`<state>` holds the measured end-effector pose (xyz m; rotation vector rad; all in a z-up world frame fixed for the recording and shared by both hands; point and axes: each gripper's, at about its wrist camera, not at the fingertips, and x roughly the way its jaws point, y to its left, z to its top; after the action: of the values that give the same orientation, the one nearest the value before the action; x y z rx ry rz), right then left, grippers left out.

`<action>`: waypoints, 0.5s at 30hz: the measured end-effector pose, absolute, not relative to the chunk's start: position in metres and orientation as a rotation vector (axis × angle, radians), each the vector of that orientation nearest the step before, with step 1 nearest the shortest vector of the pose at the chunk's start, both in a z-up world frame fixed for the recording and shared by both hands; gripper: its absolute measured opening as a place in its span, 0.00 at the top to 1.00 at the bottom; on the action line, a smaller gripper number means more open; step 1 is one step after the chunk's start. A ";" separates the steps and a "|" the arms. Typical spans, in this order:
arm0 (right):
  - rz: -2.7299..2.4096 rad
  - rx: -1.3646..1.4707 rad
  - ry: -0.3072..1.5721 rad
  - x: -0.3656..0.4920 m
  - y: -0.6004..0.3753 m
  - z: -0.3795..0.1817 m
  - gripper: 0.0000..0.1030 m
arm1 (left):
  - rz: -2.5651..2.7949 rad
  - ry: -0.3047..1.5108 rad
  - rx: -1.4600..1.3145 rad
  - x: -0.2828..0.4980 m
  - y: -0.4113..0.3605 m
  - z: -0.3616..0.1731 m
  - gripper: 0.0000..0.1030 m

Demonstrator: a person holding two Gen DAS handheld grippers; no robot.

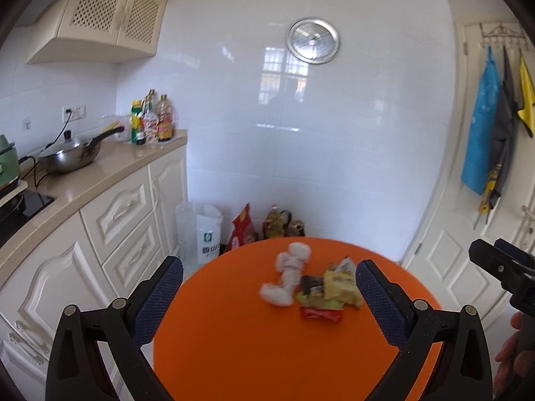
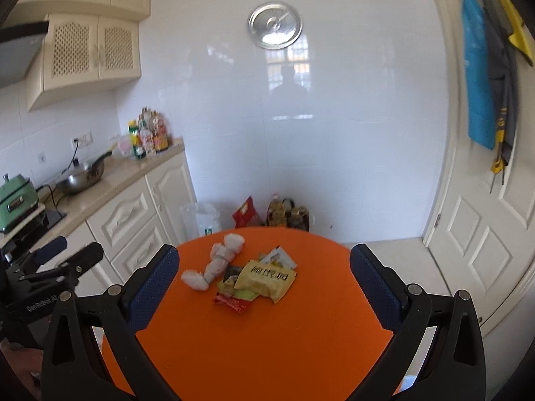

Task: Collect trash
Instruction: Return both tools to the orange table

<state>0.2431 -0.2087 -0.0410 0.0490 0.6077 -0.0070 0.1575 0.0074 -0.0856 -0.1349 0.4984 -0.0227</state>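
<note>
Trash lies in a small heap near the far edge of the round orange table (image 2: 267, 344): a white wad (image 2: 214, 264), a yellow packet (image 2: 264, 279) and a red wrapper (image 2: 230, 301), all touching. The left gripper (image 1: 269, 295) and right gripper (image 2: 264, 282) both hang wide open, holding nothing. Picking up has not begun. One claw likely needs to drop over a piece and squeeze.

Table front: the near half of the orange table (image 2: 254, 341) is lying bare.
Table middle: crumpled tissue (image 2: 214, 265) and wrappers (image 2: 264, 279) are sitting bunched together.
Left flank: cabinets (image 1: 110, 234) are standing close beside the table.
</note>
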 end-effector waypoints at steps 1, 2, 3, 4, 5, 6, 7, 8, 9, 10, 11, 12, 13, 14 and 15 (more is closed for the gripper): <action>-0.005 0.050 0.617 0.245 -0.208 -0.044 0.00 | -0.020 0.507 -0.136 0.160 0.008 -0.088 0.01; -0.003 0.047 0.635 0.250 -0.207 -0.051 0.00 | -0.017 0.520 -0.138 0.161 0.008 -0.093 0.01; -0.002 0.044 0.650 0.254 -0.207 -0.056 0.00 | -0.017 0.529 -0.136 0.167 0.007 -0.092 0.01; -0.001 0.038 0.666 0.259 -0.206 -0.061 0.00 | -0.017 0.539 -0.134 0.174 0.005 -0.095 0.01; 0.001 0.033 0.685 0.265 -0.205 -0.067 0.00 | -0.016 0.549 -0.134 0.182 0.004 -0.096 0.01; 0.002 0.032 0.697 0.270 -0.206 -0.073 0.00 | -0.018 0.560 -0.135 0.191 0.002 -0.099 0.01; 0.001 0.032 0.712 0.276 -0.206 -0.078 0.00 | -0.020 0.571 -0.137 0.200 0.000 -0.099 0.01; -0.002 0.033 0.733 0.283 -0.206 -0.086 0.00 | -0.022 0.581 -0.139 0.208 -0.001 -0.101 0.01; -0.004 0.033 0.748 0.288 -0.207 -0.091 0.00 | -0.023 0.591 -0.139 0.216 -0.003 -0.103 0.01; -0.005 0.034 0.766 0.294 -0.208 -0.098 0.00 | -0.025 0.601 -0.137 0.224 -0.005 -0.106 0.01; -0.007 0.035 0.785 0.301 -0.209 -0.106 0.00 | -0.027 0.612 -0.134 0.234 -0.007 -0.108 0.01; -0.007 0.038 0.804 0.309 -0.210 -0.113 0.00 | -0.029 0.622 -0.133 0.249 -0.004 -0.110 0.01; -0.006 0.039 0.816 0.313 -0.210 -0.118 0.00 | -0.032 0.632 -0.129 0.261 -0.002 -0.114 0.01; -0.003 0.042 0.833 0.320 -0.211 -0.126 0.00 | -0.034 0.644 -0.124 0.272 -0.003 -0.118 0.01; -0.002 0.045 0.844 0.325 -0.212 -0.132 0.00 | -0.036 0.657 -0.117 0.286 -0.005 -0.122 0.01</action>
<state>0.3246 -0.2123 -0.1320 0.0446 0.8444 -0.0016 0.2857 -0.0048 -0.1216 -0.1171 0.6572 -0.0360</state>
